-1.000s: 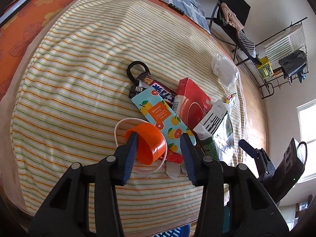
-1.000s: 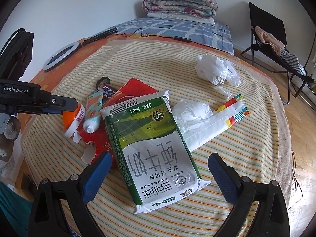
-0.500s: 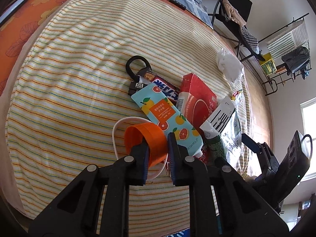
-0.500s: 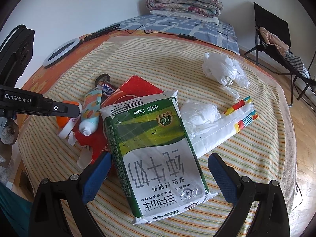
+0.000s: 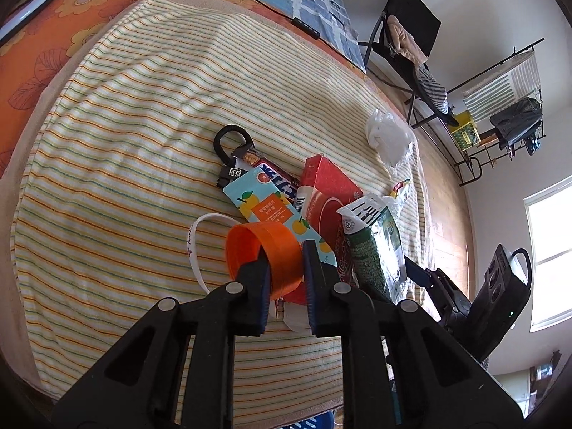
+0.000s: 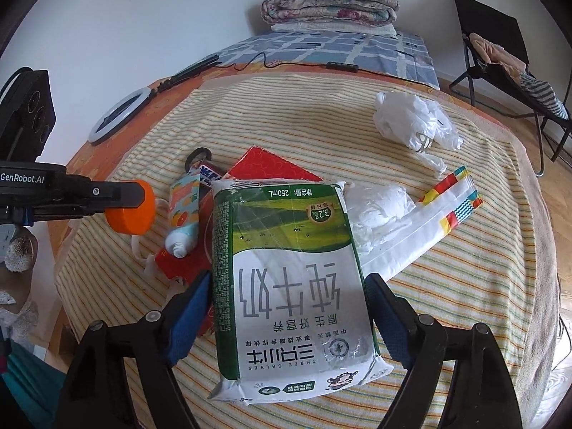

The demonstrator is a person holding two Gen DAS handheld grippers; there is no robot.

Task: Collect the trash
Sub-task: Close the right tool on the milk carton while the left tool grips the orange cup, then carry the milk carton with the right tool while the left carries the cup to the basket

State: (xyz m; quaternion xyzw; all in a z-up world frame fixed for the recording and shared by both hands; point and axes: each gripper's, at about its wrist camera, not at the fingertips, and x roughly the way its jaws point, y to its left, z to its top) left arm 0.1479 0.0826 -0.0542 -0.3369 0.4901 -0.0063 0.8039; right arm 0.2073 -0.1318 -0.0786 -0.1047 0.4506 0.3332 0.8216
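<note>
The left tongs [image 5: 286, 268] are nearly closed, pinching the wall of an orange cap [image 5: 262, 255], a wide round plastic lid with a ribbed side, held just above the striped cloth [image 5: 143, 125] that covers the bed. Below the cap a thin white ring [image 5: 195, 246] lies flat on the cloth. Just beyond it sits the pile of trash: a light blue tube [image 5: 275, 211] printed with oranges, a dark snack bar wrapper [image 5: 270, 175], a flat red box [image 5: 329, 193] and a black loop [image 5: 232, 143]. The right tongs [image 6: 287, 316] stand wide open, one finger on each side of a green and white milk pouch [image 6: 289, 279] that lies slightly wrinkled across the red box; whether the pads touch it I cannot tell. To its right lie a crumpled white tissue [image 6: 379, 211] on a white bag with a colourful edge [image 6: 450, 196], and farther off a crumpled white plastic bag [image 6: 414, 121].
</note>
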